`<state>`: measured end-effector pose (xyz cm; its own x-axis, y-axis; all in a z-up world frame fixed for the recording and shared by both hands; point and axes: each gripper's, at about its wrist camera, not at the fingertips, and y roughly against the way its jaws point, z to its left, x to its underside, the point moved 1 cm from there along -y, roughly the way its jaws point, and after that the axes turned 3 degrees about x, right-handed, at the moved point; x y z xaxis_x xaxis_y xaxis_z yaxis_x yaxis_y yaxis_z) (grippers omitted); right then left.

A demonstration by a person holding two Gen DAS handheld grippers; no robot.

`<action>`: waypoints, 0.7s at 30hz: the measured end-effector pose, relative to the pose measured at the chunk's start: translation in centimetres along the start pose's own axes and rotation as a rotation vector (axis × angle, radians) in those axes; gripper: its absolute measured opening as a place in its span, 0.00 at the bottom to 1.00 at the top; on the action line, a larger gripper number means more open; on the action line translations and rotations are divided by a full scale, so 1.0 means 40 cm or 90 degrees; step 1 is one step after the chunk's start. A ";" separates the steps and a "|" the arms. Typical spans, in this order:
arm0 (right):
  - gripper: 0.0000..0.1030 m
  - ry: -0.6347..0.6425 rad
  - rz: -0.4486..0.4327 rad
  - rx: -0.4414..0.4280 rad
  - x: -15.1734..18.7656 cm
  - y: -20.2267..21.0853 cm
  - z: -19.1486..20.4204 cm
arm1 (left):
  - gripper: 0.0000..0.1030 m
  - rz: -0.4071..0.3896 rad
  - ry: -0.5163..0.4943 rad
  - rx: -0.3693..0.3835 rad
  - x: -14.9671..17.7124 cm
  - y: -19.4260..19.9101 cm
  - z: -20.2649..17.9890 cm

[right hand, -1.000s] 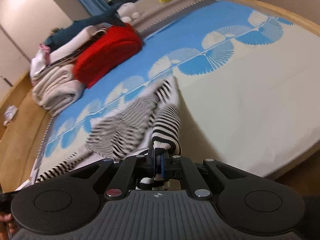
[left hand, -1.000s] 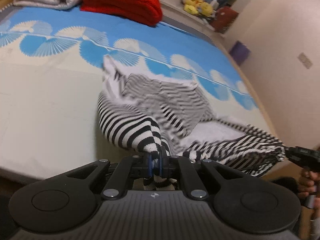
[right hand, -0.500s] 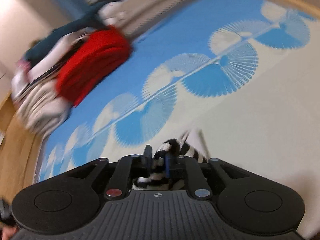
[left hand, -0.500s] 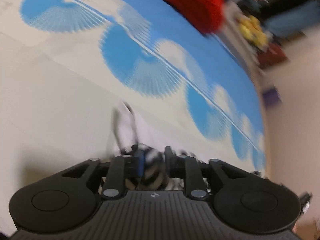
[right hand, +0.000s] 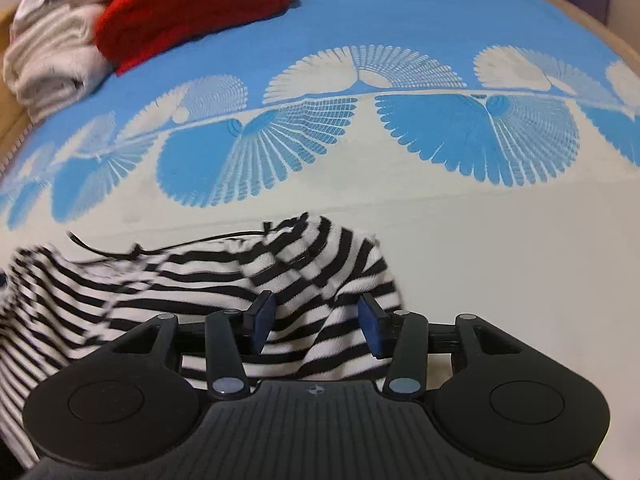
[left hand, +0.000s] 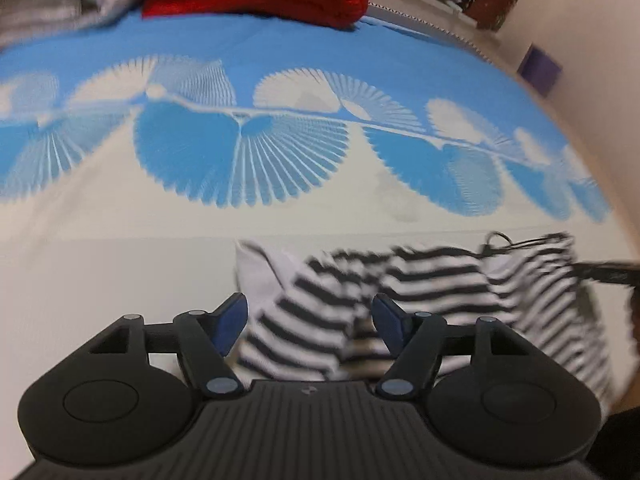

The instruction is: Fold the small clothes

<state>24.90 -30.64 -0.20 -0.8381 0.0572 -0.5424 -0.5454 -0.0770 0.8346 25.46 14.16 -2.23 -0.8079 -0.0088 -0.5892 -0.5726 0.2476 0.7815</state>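
The striped garment (right hand: 224,280) now lies bunched on the bed (right hand: 500,260), released from both pinches held a second ago. The left gripper (left hand: 310,320) and right gripper (right hand: 316,326) stand wide open, empty. Judgement: garment laid down; folding can begin.

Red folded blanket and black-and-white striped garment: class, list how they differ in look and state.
The red folded blanket is one plain colour; the black-and-white striped garment is banded. The blanket sits neatly folded at the far end of the blue-and-cream bed cover; the garment lies rumpled at the near edge, between the open left gripper and right gripper. Both rest on the bed.
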 end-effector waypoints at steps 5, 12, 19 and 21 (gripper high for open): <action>0.46 0.104 -0.022 0.046 -0.011 -0.024 0.026 | 0.22 0.025 -0.044 -0.012 -0.012 -0.060 -0.013; 0.06 0.143 -0.107 0.020 -0.078 0.015 0.072 | 0.03 -0.116 0.038 -0.057 -0.097 0.000 0.059; 0.15 0.119 -0.046 0.090 -0.097 -0.103 0.101 | 0.13 0.029 -0.037 -0.103 -0.068 -0.139 0.014; 0.18 0.109 -0.022 0.096 -0.084 -0.123 0.095 | 0.33 0.028 -0.018 -0.087 -0.069 -0.113 0.023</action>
<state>30.43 -26.69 -2.11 -0.8145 -0.1143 -0.5687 -0.5778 0.0719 0.8130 30.40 13.98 -4.31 -0.8292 0.0260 -0.5583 -0.5525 0.1128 0.8259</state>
